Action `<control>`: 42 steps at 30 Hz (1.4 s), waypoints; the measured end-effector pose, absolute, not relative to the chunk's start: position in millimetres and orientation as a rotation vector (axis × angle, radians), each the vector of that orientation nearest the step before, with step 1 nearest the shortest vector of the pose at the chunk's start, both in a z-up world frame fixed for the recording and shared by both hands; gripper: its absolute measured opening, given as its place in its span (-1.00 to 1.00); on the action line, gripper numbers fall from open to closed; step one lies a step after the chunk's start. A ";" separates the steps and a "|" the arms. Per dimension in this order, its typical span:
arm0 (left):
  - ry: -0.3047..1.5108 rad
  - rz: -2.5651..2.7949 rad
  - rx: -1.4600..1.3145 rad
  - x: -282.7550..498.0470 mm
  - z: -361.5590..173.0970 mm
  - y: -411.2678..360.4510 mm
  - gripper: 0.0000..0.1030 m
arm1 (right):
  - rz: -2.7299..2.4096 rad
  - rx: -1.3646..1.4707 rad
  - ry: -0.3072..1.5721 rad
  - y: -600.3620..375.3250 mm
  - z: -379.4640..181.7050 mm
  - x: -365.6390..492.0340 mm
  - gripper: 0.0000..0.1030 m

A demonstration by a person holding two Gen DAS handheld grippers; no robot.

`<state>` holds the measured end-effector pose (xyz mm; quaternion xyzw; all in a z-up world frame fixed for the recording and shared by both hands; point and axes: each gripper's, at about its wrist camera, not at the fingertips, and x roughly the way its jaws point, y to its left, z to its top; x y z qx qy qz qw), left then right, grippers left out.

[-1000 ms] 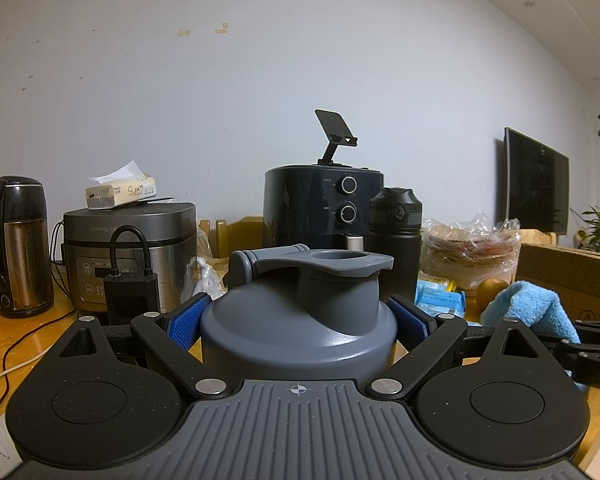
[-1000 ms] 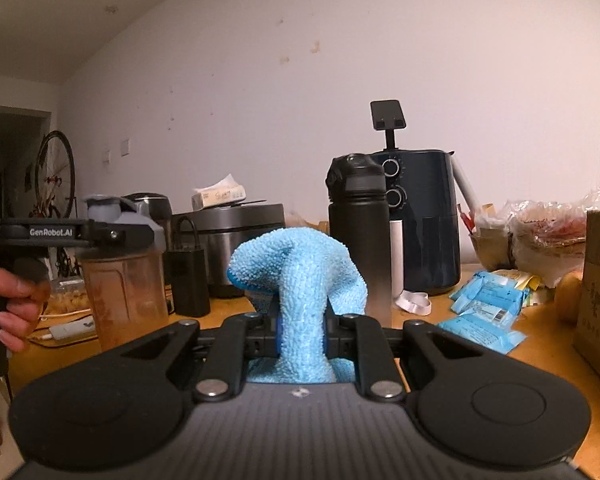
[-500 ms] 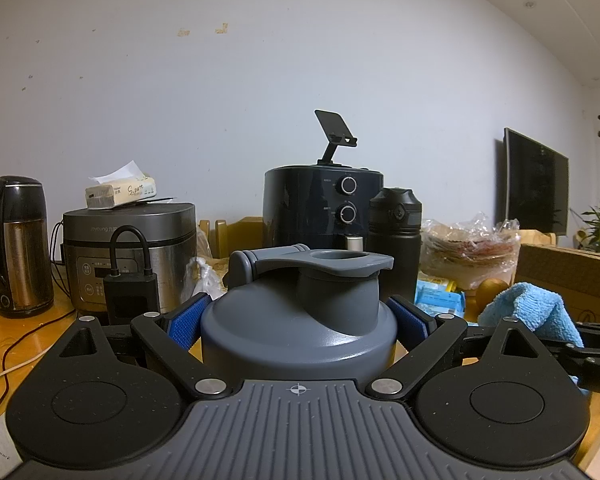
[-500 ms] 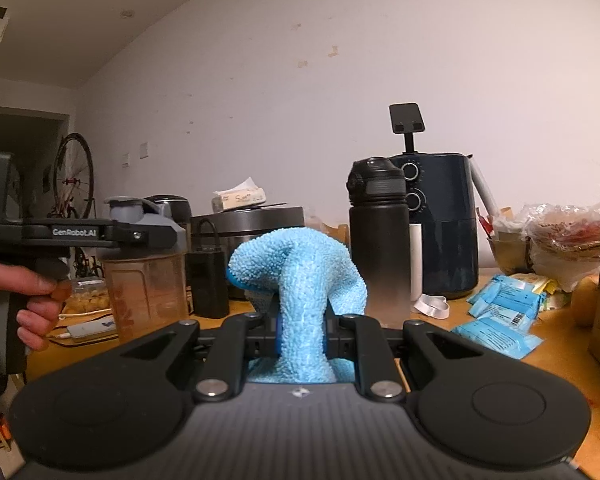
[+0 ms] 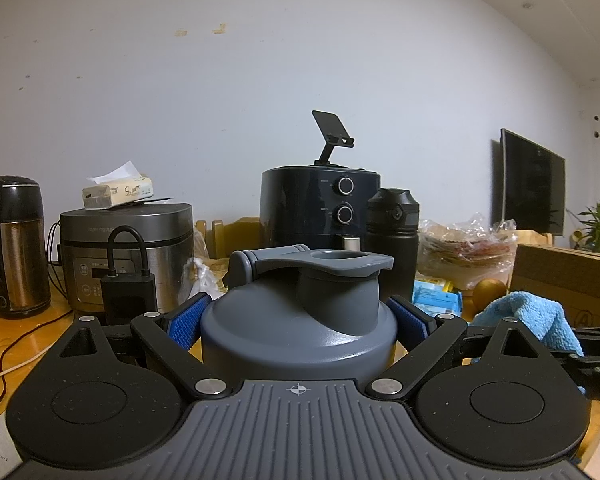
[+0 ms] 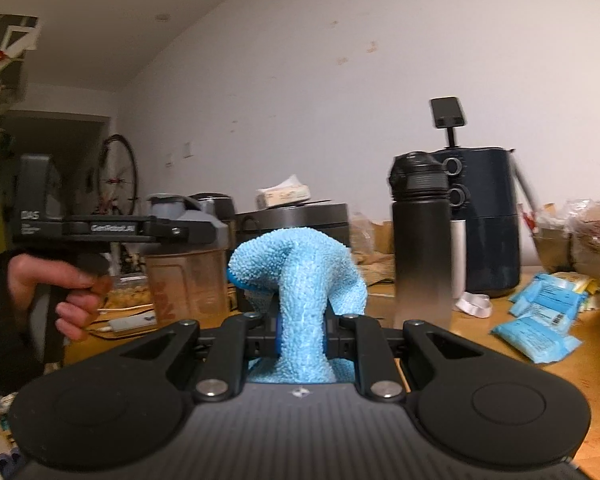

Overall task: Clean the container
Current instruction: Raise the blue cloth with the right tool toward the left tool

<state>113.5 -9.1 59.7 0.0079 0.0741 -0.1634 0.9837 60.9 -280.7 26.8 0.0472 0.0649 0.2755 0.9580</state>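
Note:
A shaker bottle with a grey flip lid (image 5: 300, 320) fills the middle of the left wrist view. My left gripper (image 5: 299, 322) is shut on it, its blue pads (image 5: 188, 320) pressing both sides just under the lid. In the right wrist view the same bottle (image 6: 188, 280) shows its cloudy brownish body at the left, held by the left gripper (image 6: 168, 232) in a person's hand (image 6: 72, 292). My right gripper (image 6: 300, 336) is shut on a light blue cloth (image 6: 300, 280), which bulges up above the jaws. The cloth (image 5: 532, 320) also shows low at the right of the left wrist view.
On the wooden table (image 6: 500, 364) stand a black flask (image 6: 420, 248), a dark air fryer (image 6: 484, 220), a rice cooker (image 5: 128, 248), a kettle (image 5: 14, 248) and a black charger (image 5: 128, 292). Blue packets (image 6: 540, 320) lie at the right, with a cardboard box (image 5: 564, 280) beyond.
The right wrist view has swung left: the shaker and the left gripper have drifted toward the picture's middle, the flask and air fryer to the right. The left view is unchanged.

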 end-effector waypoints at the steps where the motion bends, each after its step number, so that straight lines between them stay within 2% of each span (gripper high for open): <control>1: 0.149 -0.329 0.016 113.4 59.7 -9.0 0.84 | 0.574 0.093 0.132 -281.0 26.7 61.0 -0.81; 24: 0.107 -0.566 0.021 121.0 53.3 18.1 0.84 | 0.821 0.065 0.126 -289.1 26.5 61.0 -0.80; 42: 0.089 -0.553 0.002 119.3 57.7 -2.0 0.83 | 0.797 0.055 0.144 -286.0 21.1 63.1 -0.78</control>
